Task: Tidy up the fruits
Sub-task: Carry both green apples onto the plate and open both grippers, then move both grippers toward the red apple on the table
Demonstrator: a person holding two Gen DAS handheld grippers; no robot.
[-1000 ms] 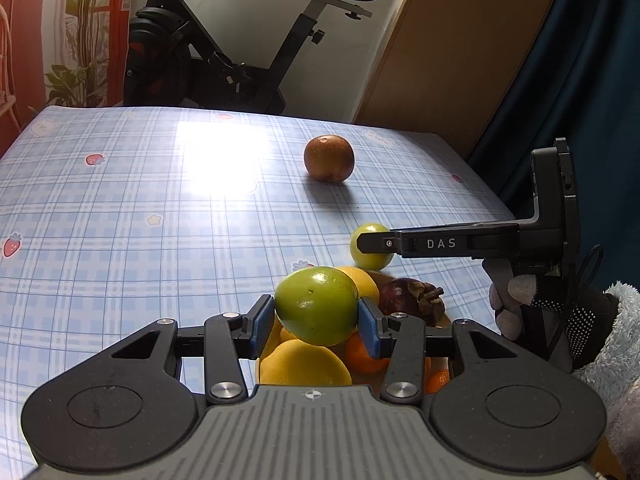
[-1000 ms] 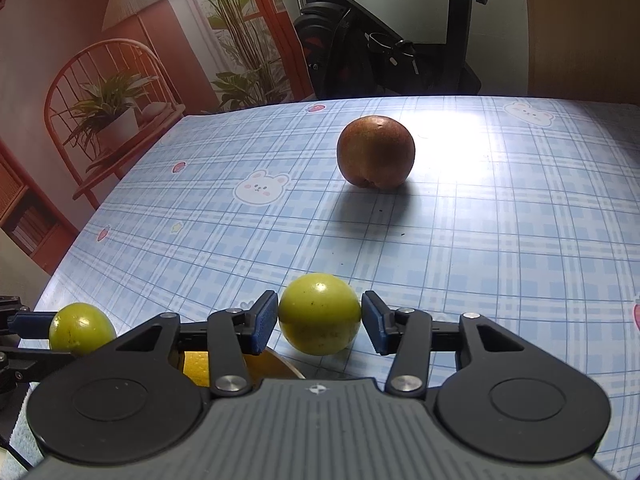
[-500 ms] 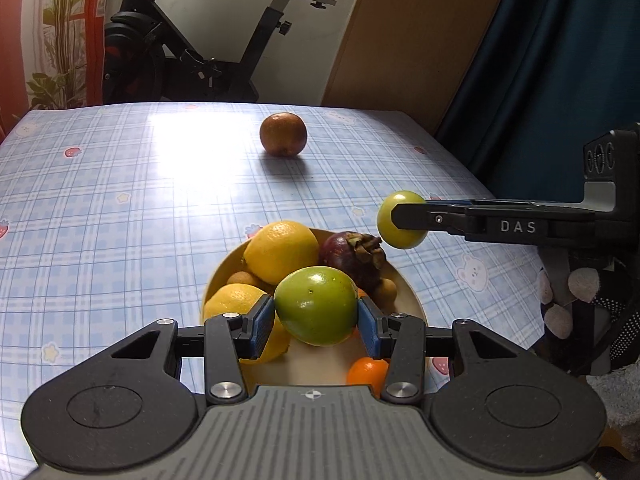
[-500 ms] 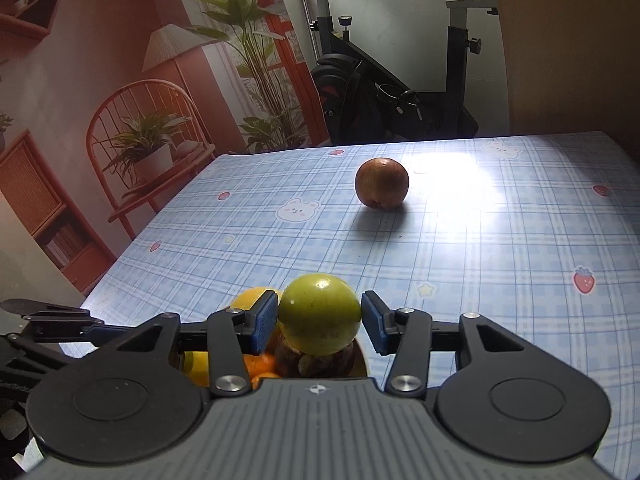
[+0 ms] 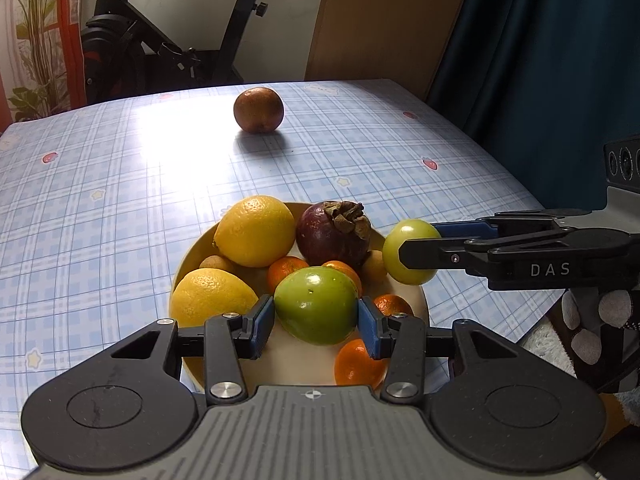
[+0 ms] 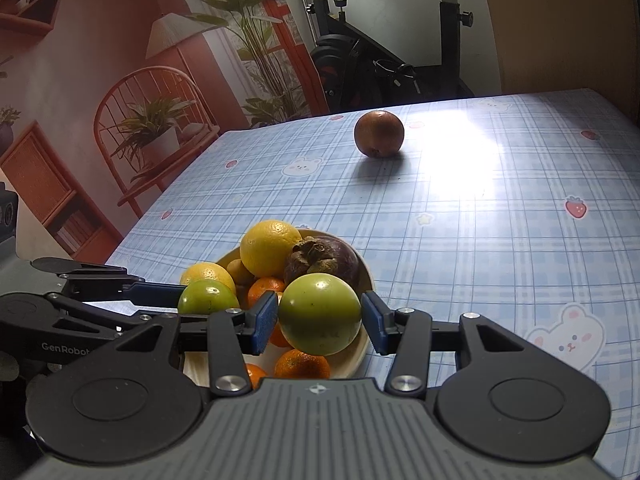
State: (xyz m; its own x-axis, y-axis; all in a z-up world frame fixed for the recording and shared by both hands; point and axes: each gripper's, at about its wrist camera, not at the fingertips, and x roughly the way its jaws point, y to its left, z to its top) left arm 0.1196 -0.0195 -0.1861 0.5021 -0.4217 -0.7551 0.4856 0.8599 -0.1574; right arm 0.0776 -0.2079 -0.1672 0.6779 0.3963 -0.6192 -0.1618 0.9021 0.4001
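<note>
I see the table point(image 5: 120, 208) under a blue plaid cloth with strawberries and bunnies — on it sit a cream bowl point(image 5: 416, 304) near my edge and, well apart, one brown round fruit point(image 5: 258, 110).

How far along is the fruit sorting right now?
Mostly done: the bowl already holds lemons, a mangosteen and small oranges. In hand: the left claw grips one green fruit and the right claw another green fruit, both over the bowl. Left: releasing those, then the brown fruit alone on the table.
</note>
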